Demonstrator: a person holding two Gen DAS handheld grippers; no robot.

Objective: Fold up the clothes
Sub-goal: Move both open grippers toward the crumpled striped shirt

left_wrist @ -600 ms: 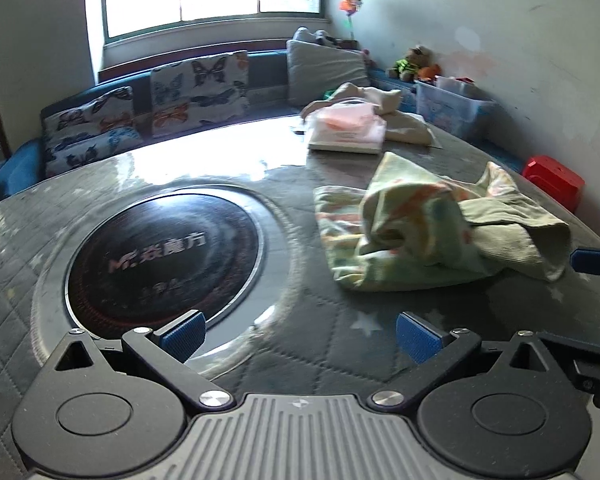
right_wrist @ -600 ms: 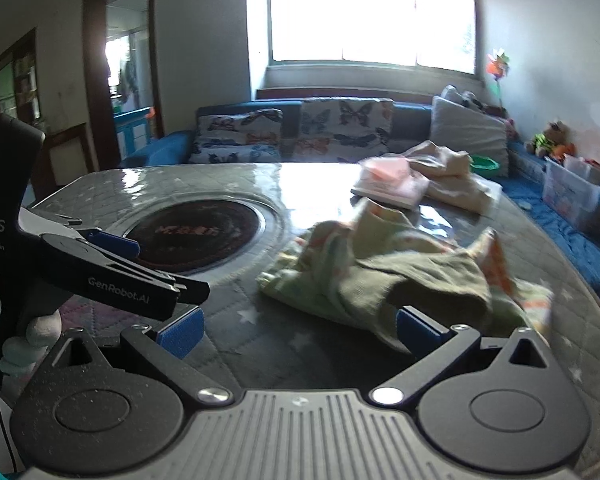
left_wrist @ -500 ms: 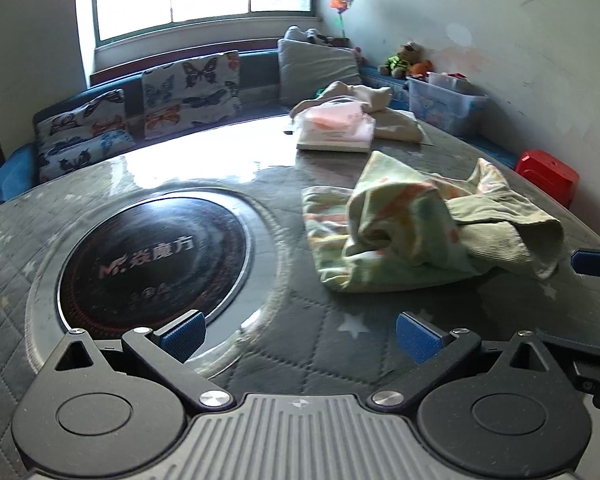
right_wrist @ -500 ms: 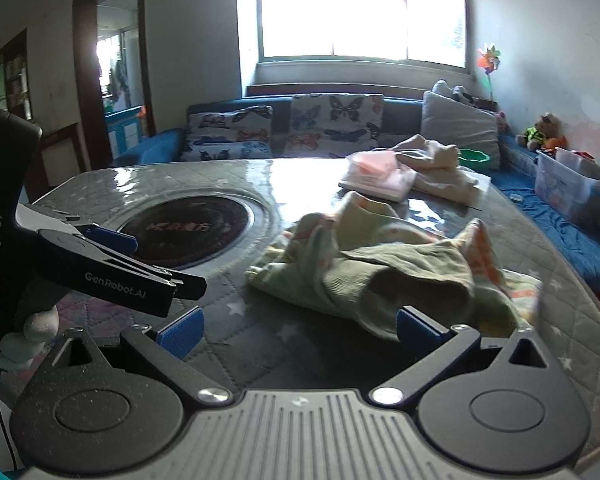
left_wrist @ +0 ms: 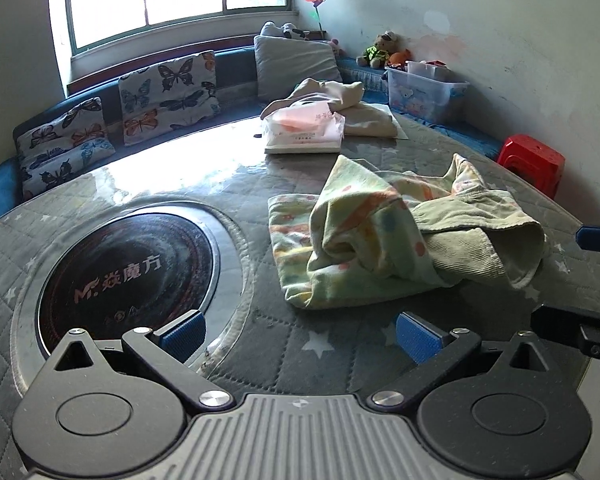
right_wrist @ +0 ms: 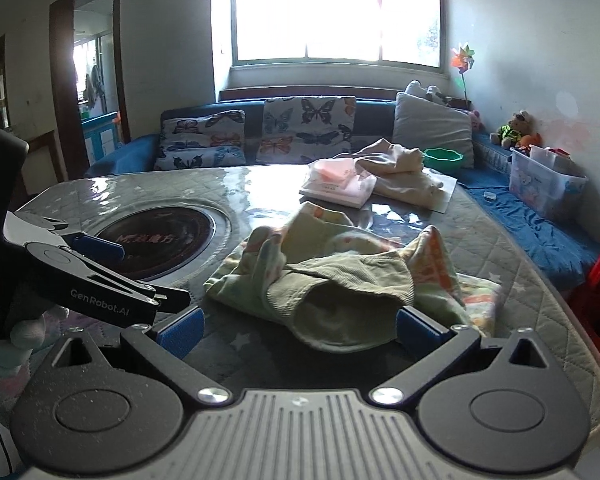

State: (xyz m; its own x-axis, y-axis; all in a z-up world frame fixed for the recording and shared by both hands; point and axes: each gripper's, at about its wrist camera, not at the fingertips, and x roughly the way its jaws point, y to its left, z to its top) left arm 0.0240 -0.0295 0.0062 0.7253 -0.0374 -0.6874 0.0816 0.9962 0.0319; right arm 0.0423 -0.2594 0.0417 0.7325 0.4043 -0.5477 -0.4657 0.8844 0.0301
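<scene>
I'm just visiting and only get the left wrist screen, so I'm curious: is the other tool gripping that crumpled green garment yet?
Observer: No. The right gripper is open; the green garment has its near fold showing between the blue pads.
Operator: Anything hidden behind the beige clothes?
Observer: Yes, a green bowl sits behind the beige clothes, in front of the grey pillow.
Operator: What's off to the left of the room?
Observer: An open doorway leading to another room.
</scene>
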